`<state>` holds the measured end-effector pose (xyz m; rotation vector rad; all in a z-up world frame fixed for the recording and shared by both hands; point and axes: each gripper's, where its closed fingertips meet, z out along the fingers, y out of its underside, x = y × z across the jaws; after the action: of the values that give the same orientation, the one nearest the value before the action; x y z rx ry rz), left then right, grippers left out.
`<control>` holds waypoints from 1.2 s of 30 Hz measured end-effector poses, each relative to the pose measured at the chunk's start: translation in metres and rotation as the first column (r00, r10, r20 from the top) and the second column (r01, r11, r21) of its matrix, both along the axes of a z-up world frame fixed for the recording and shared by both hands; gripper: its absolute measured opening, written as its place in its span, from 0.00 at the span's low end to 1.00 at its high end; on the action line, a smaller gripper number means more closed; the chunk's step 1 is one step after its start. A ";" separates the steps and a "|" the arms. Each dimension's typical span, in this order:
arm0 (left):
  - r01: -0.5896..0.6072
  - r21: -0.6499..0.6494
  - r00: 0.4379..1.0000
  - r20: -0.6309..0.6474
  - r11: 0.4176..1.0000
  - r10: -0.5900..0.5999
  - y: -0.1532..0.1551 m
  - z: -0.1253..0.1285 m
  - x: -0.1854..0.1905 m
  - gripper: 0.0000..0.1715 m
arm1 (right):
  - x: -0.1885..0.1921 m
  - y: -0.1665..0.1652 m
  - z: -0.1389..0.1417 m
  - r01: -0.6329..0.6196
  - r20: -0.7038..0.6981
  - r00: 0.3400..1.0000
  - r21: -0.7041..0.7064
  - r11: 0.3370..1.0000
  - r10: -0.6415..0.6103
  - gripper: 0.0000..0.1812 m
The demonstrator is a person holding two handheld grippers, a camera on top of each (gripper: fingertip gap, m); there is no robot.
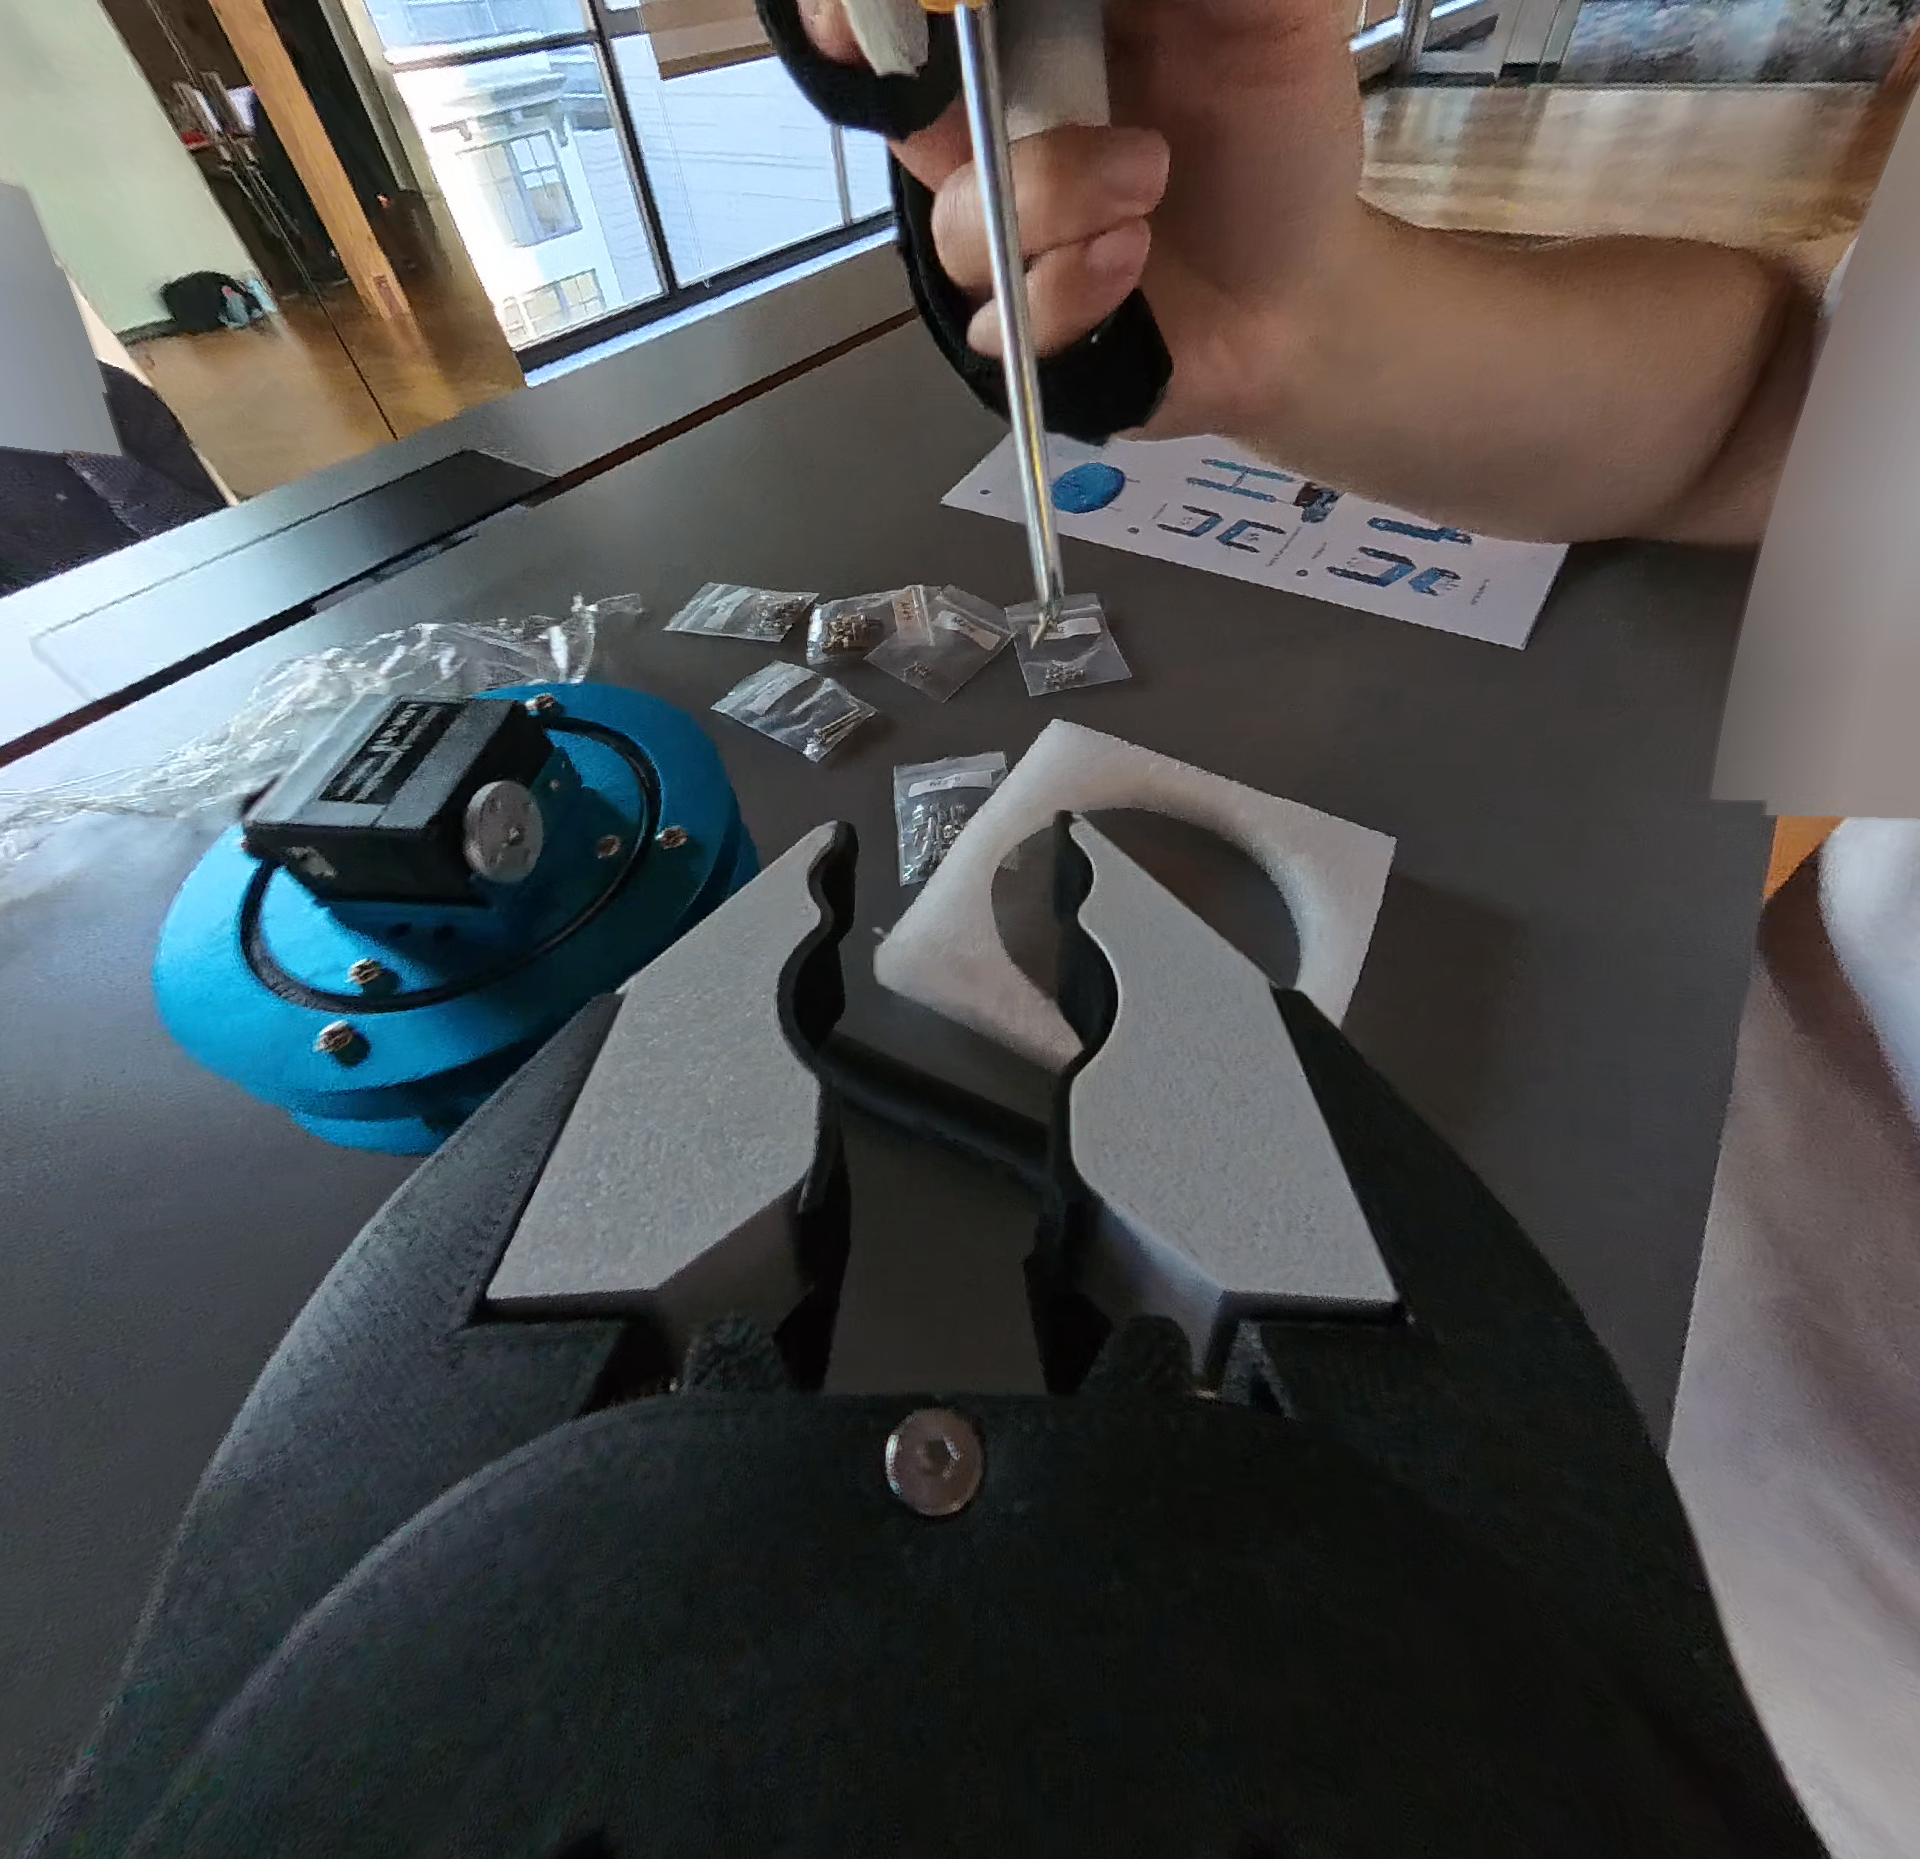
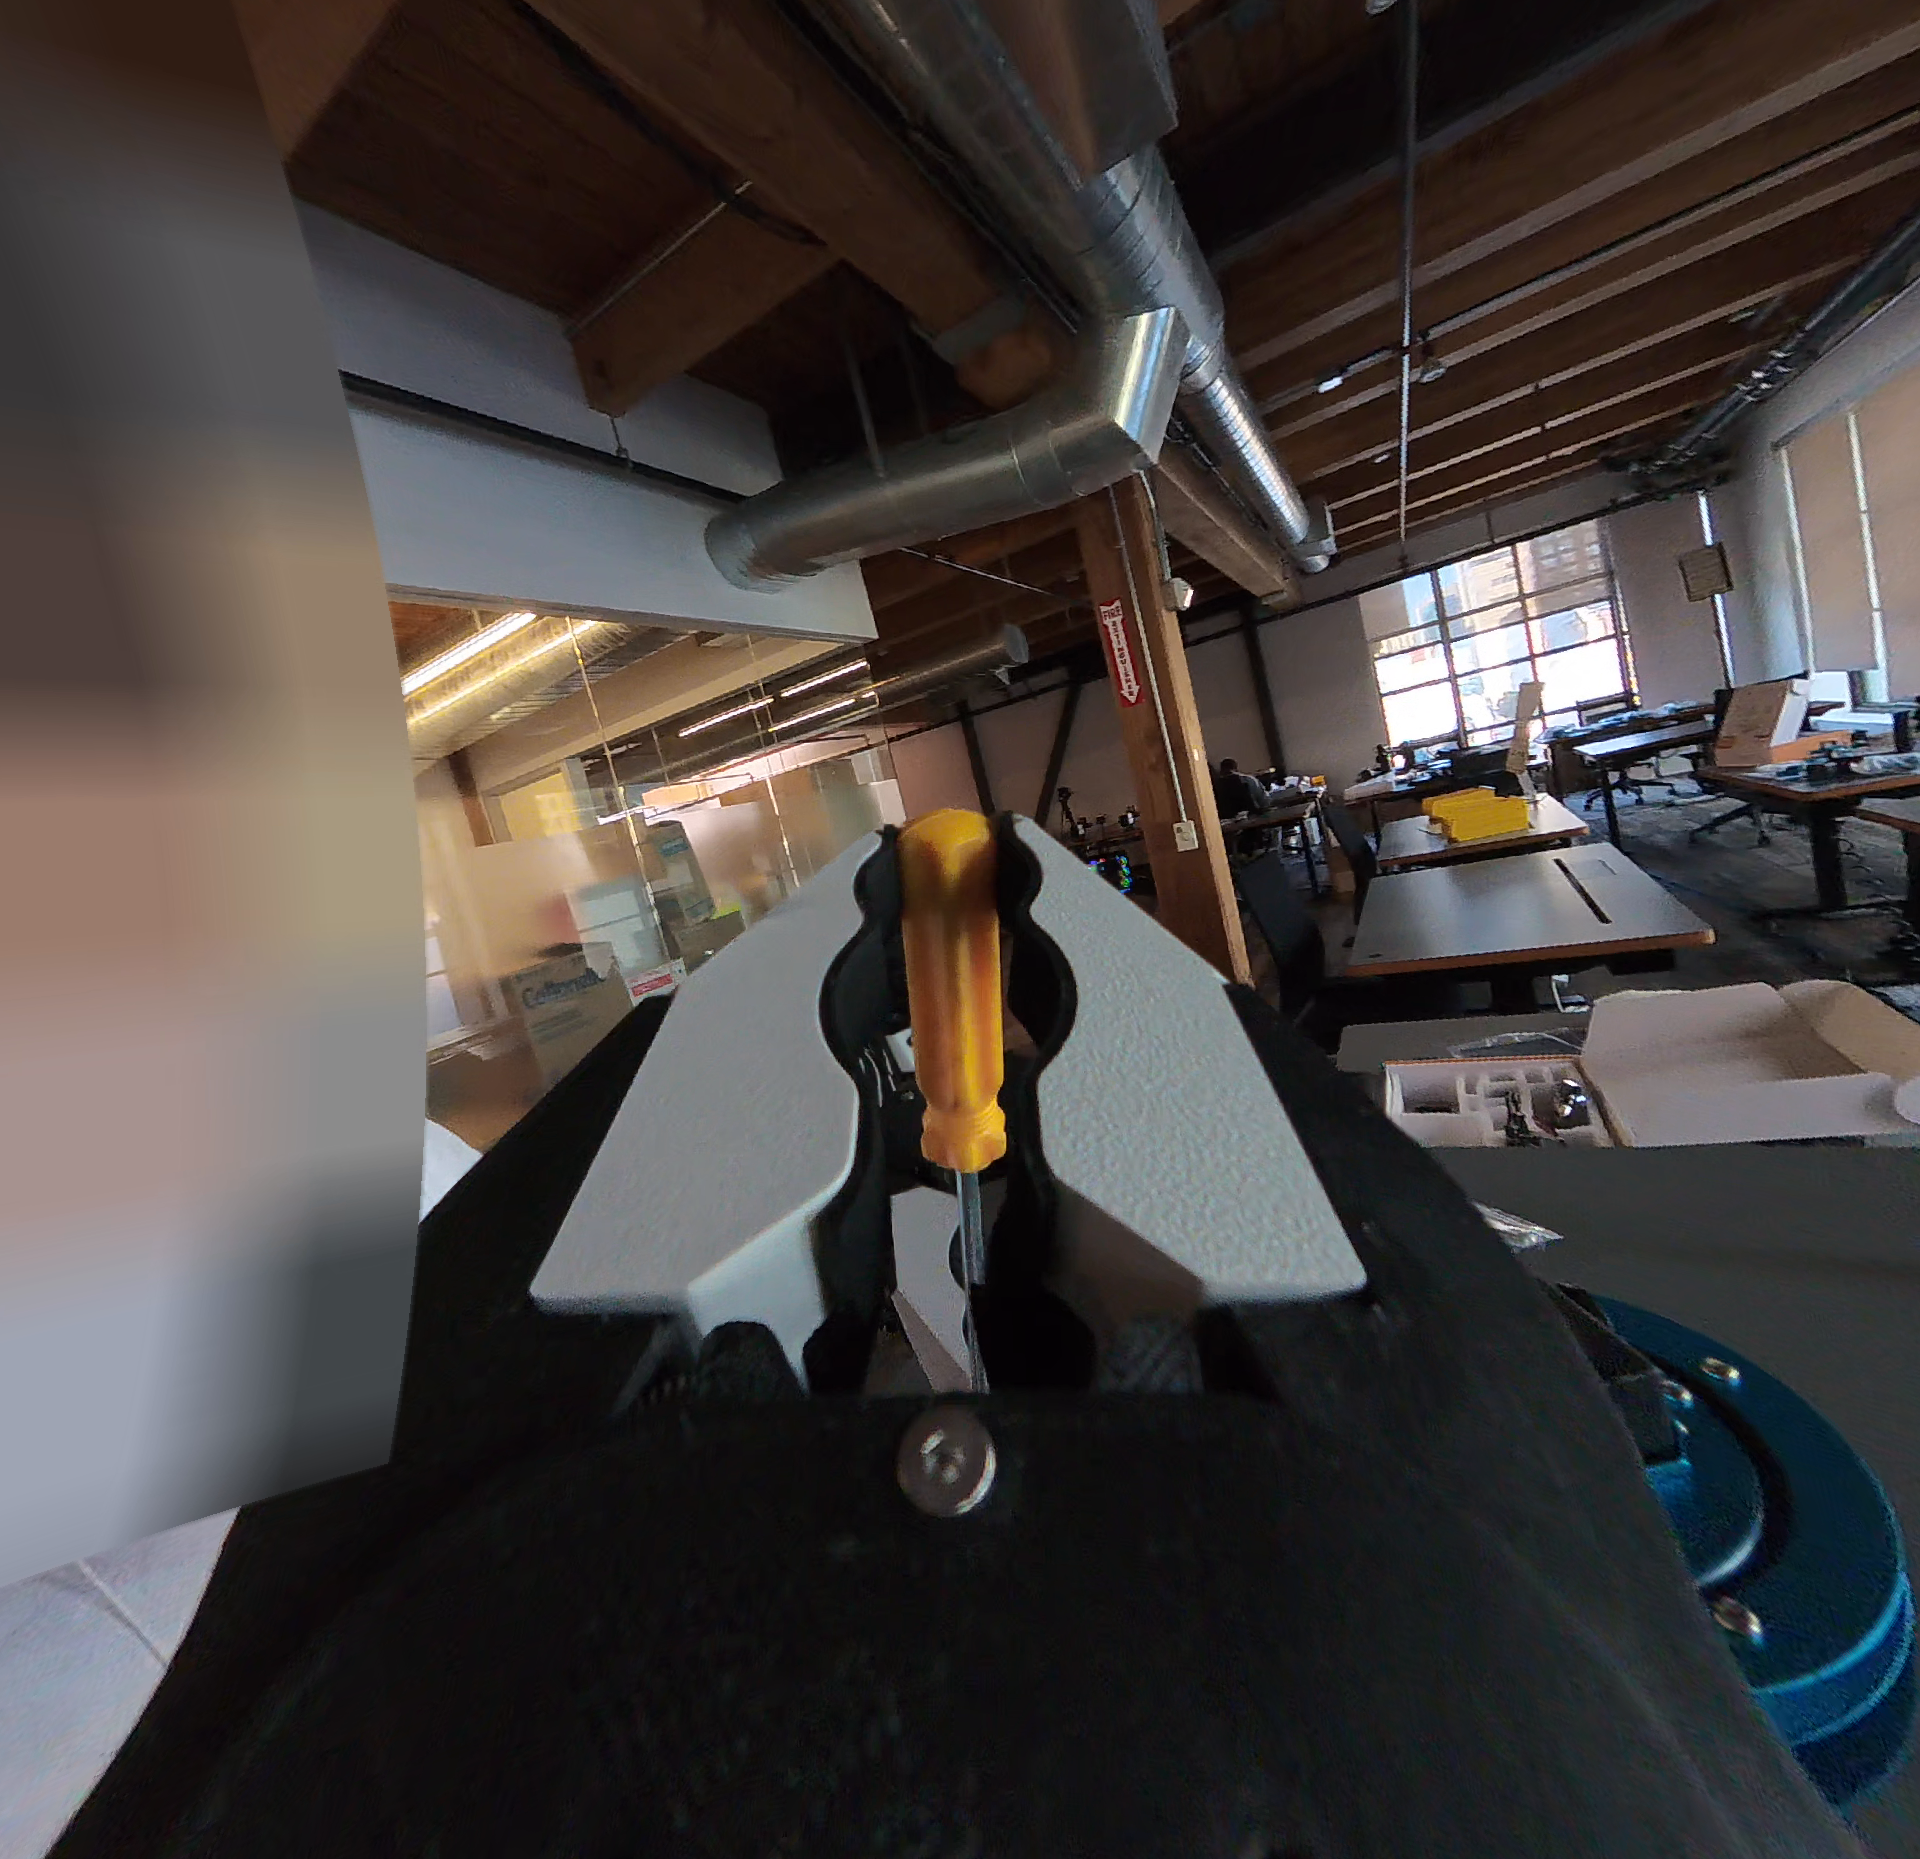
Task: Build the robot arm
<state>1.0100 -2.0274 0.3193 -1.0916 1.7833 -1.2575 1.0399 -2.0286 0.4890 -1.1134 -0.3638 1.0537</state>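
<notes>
My right gripper (image 2: 948, 833) is shut on the yellow handle of a screwdriver (image 2: 951, 988) and points up toward the ceiling. In the left wrist view the screwdriver's steel shaft (image 1: 1013, 323) runs down from a person's hand (image 1: 1049, 209), and its tip rests on a small clear bag of screws (image 1: 1068, 646) on the dark table (image 1: 1455, 749). My left gripper (image 1: 956, 838) is open and empty, low over the table, with a white foam piece (image 1: 1205, 812) just ahead. A blue round base (image 1: 312, 999) carrying a black servo (image 1: 405, 791) sits to its left.
Several small clear screw bags (image 1: 831, 656) lie in the middle of the table. A printed white sheet (image 1: 1351, 552) lies at the far right and crumpled clear plastic (image 1: 312, 687) at the far left. An open white box (image 2: 1662, 1071) of parts shows in the right wrist view. There is about 15 cm between the tips of the two grippers. My left gripper is the nearer one to the white foam piece (image 1: 1205, 812): about 12 cm, against 25 cm.
</notes>
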 end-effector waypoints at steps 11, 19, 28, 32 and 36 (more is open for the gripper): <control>0.079 -0.056 0.997 0.014 0.995 -0.078 -0.017 0.001 0.013 0.19 | 0.020 -0.026 0.010 0.081 -0.053 0.995 0.050 0.995 -0.079 0.09; 0.162 0.028 0.980 0.112 0.986 -0.164 -0.031 0.020 0.021 0.10 | 0.028 -0.014 0.002 0.057 -0.165 0.985 -0.006 0.998 -0.058 0.09; 0.178 -0.006 0.976 0.130 0.984 -0.175 -0.031 0.022 0.013 0.06 | 0.028 -0.005 -0.004 0.057 -0.176 0.983 -0.027 0.998 -0.060 0.09; 0.179 -0.011 0.973 0.150 0.984 -0.175 -0.031 0.024 0.013 0.04 | 0.027 -0.004 -0.005 0.053 -0.177 0.983 -0.031 0.998 -0.058 0.09; 0.182 -0.014 0.972 0.152 0.983 -0.178 -0.033 0.024 0.013 0.03 | 0.028 -0.004 -0.006 0.055 -0.180 0.982 -0.031 0.998 -0.059 0.09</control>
<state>1.0229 -2.0603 0.3435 -0.8405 1.7854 -1.4374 1.0681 -2.0331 0.4834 -1.0356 -0.1730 1.1018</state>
